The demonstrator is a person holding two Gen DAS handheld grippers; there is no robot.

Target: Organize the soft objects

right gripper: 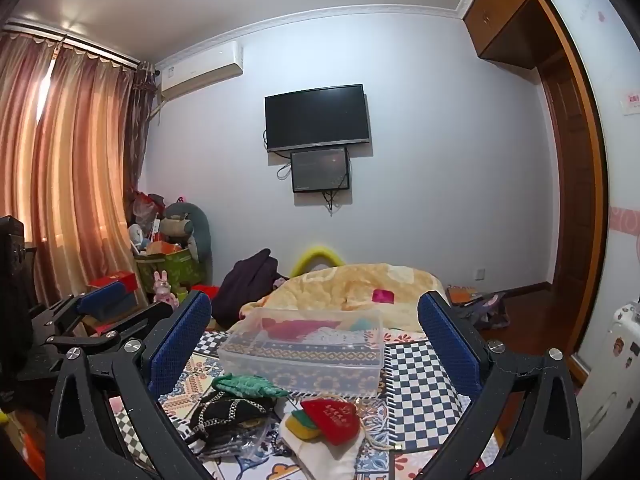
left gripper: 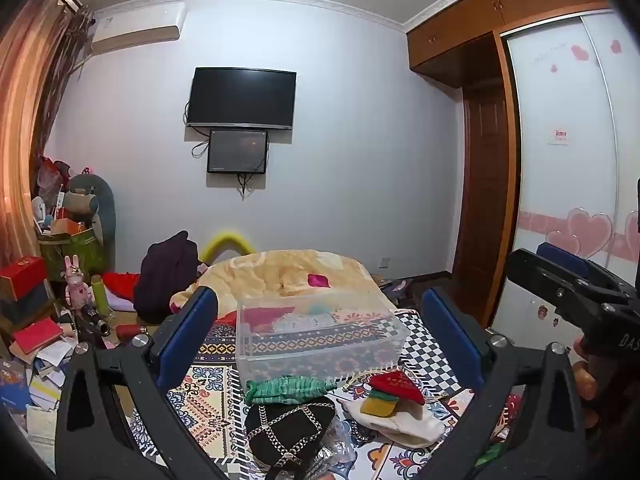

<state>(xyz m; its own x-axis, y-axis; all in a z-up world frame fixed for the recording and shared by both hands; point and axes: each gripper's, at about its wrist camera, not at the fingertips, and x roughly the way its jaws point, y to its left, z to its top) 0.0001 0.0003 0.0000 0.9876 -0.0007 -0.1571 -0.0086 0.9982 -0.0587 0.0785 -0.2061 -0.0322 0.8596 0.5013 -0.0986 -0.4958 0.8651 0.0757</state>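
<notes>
A clear plastic box [left gripper: 320, 334] [right gripper: 304, 350] sits on the patterned bed cover and holds a few soft items. In front of it lie a green knitted pouch [left gripper: 286, 389] [right gripper: 250, 385], a black chain-patterned bag [left gripper: 290, 428] [right gripper: 228, 412], a red pouch [left gripper: 396, 385] [right gripper: 332, 420], a yellow-green sponge [left gripper: 378, 402] [right gripper: 304, 426] and a white cloth [left gripper: 400, 422] [right gripper: 324, 450]. My left gripper [left gripper: 320, 328] is open and empty above them. My right gripper [right gripper: 316, 330] is open and empty too; it also shows at the right of the left wrist view [left gripper: 568, 280].
A yellow blanket [left gripper: 288, 274] [right gripper: 360, 284] with a pink item [left gripper: 318, 280] lies behind the box. Dark clothes [left gripper: 168, 272] lie at the left. Cluttered boxes, books and toys [left gripper: 52, 300] fill the left side. A wardrobe [left gripper: 576, 160] stands on the right.
</notes>
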